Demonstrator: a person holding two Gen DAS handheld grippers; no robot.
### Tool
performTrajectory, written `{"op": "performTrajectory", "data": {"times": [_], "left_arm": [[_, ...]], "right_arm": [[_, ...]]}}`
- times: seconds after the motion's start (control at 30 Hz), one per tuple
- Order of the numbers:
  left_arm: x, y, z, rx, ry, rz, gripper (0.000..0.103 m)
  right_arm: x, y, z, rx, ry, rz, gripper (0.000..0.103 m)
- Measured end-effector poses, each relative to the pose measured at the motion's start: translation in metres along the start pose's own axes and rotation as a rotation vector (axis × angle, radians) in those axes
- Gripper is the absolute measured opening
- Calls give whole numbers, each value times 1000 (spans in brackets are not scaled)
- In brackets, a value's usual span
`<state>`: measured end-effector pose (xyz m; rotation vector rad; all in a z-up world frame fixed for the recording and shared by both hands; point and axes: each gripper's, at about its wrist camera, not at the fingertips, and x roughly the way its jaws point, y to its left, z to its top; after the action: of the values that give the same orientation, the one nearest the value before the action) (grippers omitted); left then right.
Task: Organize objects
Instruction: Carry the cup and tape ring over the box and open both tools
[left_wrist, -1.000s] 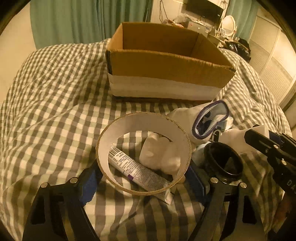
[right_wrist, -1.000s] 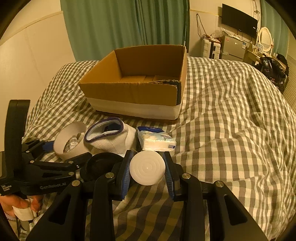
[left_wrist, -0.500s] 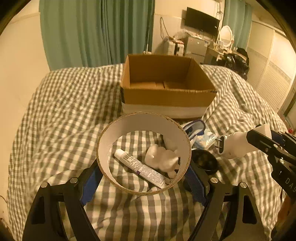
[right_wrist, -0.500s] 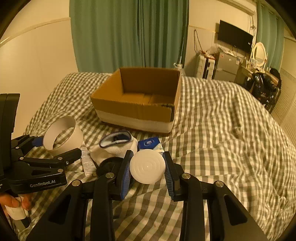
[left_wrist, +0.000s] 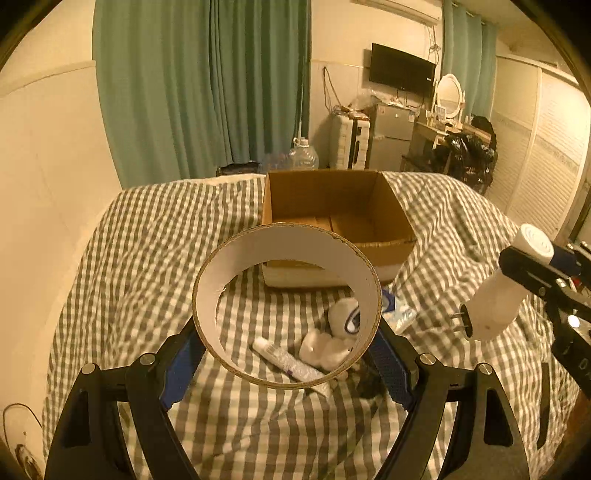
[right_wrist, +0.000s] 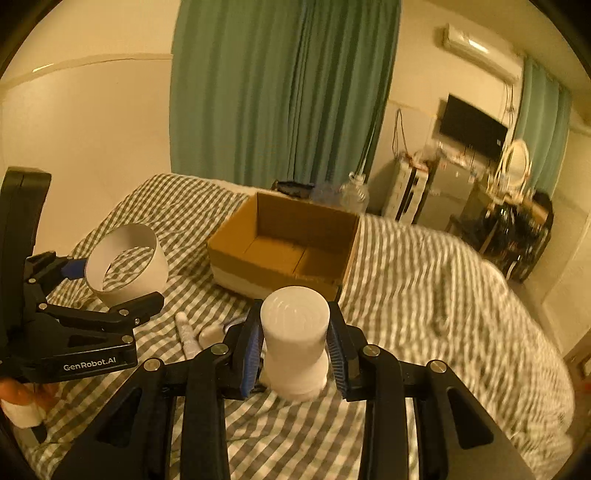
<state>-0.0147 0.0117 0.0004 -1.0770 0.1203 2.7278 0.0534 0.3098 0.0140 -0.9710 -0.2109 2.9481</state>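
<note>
Two hand-held grippers are each clamped on something above a bed covered in a grey-and-white checked quilt (left_wrist: 140, 258). The left gripper (left_wrist: 287, 354) has its blue-padded jaws spread wide around a broad white cardboard ring (left_wrist: 288, 243), pressing on its outer wall from both sides and holding it clear of the quilt; in the right wrist view the same ring (right_wrist: 147, 269) shows at the left, held in that gripper (right_wrist: 114, 284). The right gripper (right_wrist: 295, 350) has its jaws drawn in narrow on a white plastic plug-in device with a rounded ribbed cap (right_wrist: 294, 332); from the left wrist view the device (left_wrist: 495, 306) hangs at the right edge, its two metal prongs pointing left. Beyond both, an open brown cardboard box with a white band along its base (left_wrist: 332, 218) sits on the quilt, its inside bare apart from its bottom flaps. Seen through the ring, lying on the quilt, are a white tube with purple print (left_wrist: 291, 365), a lumpy white soft object (left_wrist: 325, 349), and a rolled white sock with a dark blue cuff (left_wrist: 345, 315). A small plastic-wrapped pack (left_wrist: 400, 314) lies just right of the ring. Green curtains (left_wrist: 207, 88) hang behind the bed.
</note>
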Motion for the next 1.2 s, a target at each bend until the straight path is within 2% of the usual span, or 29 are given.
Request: {"op": "performTrajectory", "data": {"times": [0.13, 0.27, 0.5, 0.57, 0.7, 0.87, 1.03, 1.2], "left_arm": [[0, 3, 20, -7, -30, 35, 85], [11, 5, 41, -11, -35, 30, 85], [46, 8, 88, -13, -21, 35, 85], [55, 6, 100, -2, -41, 50, 85], [79, -2, 129, 45, -77, 65, 86], [123, -7, 152, 60, -67, 58, 86], [175, -14, 157, 83, -30, 61, 86], [218, -15, 146, 88, 27, 50, 86]], "right_arm": [[-5, 0, 23, -24, -38, 23, 32], [-1, 0, 50, -56, -66, 16, 32], [31, -9, 99, -69, -82, 37, 32], [43, -12, 110, -70, -79, 39, 32], [77, -17, 137, -57, -66, 51, 32], [122, -29, 157, -40, -43, 49, 32], [179, -38, 162, -11, 1, 62, 32], [230, -42, 155, -1, 58, 70, 32]]}}
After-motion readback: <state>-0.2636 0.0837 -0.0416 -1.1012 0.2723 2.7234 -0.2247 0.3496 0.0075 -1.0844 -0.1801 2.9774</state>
